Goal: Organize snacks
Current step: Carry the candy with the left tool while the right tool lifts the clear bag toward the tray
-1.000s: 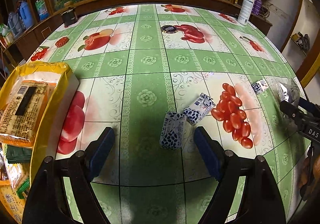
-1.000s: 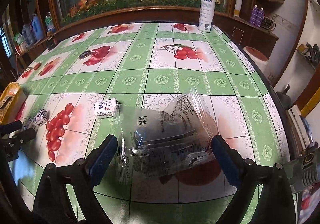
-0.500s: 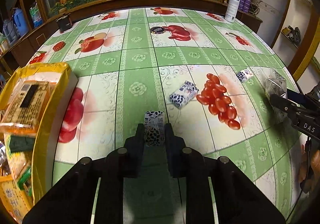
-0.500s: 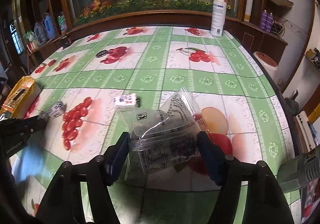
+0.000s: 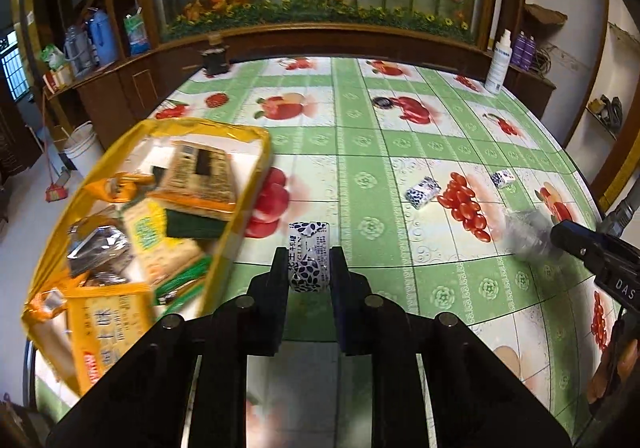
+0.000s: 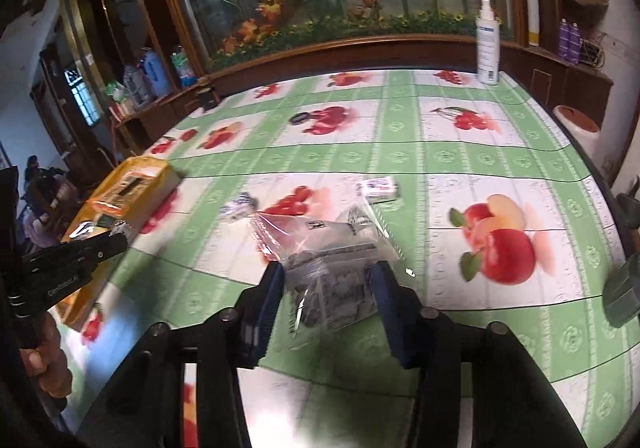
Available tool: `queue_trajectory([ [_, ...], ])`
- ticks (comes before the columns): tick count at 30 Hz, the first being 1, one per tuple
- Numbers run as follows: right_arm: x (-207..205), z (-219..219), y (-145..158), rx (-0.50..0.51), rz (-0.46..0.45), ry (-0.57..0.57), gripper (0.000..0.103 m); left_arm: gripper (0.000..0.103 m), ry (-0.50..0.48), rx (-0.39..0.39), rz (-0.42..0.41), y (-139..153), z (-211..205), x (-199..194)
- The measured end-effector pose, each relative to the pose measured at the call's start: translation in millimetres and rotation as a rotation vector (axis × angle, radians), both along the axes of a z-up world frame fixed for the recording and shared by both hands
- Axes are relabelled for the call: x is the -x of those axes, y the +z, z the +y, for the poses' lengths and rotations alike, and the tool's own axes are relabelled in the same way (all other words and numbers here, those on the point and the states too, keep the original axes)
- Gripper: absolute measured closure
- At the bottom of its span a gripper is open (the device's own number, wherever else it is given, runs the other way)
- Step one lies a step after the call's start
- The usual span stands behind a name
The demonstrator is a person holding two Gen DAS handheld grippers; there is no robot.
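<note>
Yellow bag (image 5: 248,136): far left on the table, mouth open toward the camera, already crowded with packets; it lies to the left of both tongs, and the left hand is the nearer one.
Left gripper (image 5: 309,268): pressed together on a small patterned candy (image 5: 309,248), whose long axis runs straight out between the fingers, clear of the tablecloth (image 5: 360,152).
Path to the bag: I judge a short swing left; only the bag's near rim stands in the way.
Loose candies: one (image 5: 422,192) beside the printed tomatoes, another (image 5: 503,179) farther right, both well apart from the bag.
Right gripper (image 6: 326,288): jaws closing on a clear plastic packet (image 6: 320,244), pads already against its sides.
Spray bottle (image 6: 487,44): far edge, out of the way.
</note>
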State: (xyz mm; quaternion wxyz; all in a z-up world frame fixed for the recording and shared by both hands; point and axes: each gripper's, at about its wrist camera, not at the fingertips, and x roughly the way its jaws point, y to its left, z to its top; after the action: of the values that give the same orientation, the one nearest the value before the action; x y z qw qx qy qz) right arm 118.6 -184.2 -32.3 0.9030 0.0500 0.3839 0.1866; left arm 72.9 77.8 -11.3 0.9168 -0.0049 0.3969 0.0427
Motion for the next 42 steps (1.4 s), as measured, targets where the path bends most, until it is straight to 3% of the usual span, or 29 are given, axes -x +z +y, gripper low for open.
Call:
queue_trajectory([
  [2,7,7,6,-0.012,-0.009,0.019,0.099,0.086,0.009,-0.01,-0.016,6,5,7],
  [4,9,14,9,-0.001,-0.003,0.033,0.101,0.086,0.022,-0.024,-0.031,9,8,12],
  [5,11,16,9,0.008,-0.012,0.022,0.098,0.086,0.026,-0.024,-0.037,10,11,15],
  [7,13,11,8,0.004,-0.021,-0.027,0.082,0.086,0.029,-0.017,-0.038,11,14,18],
  [9,15,-1,6,-0.029,-0.002,-0.088,0.024,0.086,0.032,-0.009,-0.041,11,17,20],
  [11,25,-12,4,-0.06,0.0,-0.148,0.019,0.086,0.035,-0.002,-0.044,11,18,22],
  [16,36,-14,-17,-0.139,0.112,-0.18,0.019,0.086,0.023,0.018,-0.043,11,16,22],
  [23,2,7,-36,-0.196,0.214,-0.192,0.016,0.086,0.029,-0.003,-0.075,20,14,34],
  [26,-15,11,-37,-0.178,0.207,-0.232,0.018,0.086,0.053,-0.025,-0.109,27,17,41],
  [29,-29,22,-37,-0.079,0.178,-0.227,0.018,0.086,0.07,-0.05,-0.137,34,20,47],
  [32,-32,38,-37,0.035,0.138,-0.176,0.039,0.086,0.081,-0.063,-0.151,37,23,51],
  [33,-30,41,-37,0.049,0.129,-0.16,0.042,0.086,0.084,-0.058,-0.152,38,25,52],
  [35,-27,47,-36,0.057,0.113,-0.121,0.049,0.086,0.093,-0.051,-0.156,40,29,53],
  [42,-11,63,-20,0.002,0.071,-0.045,0.052,0.086,0.115,-0.041,-0.164,42,39,56],
])
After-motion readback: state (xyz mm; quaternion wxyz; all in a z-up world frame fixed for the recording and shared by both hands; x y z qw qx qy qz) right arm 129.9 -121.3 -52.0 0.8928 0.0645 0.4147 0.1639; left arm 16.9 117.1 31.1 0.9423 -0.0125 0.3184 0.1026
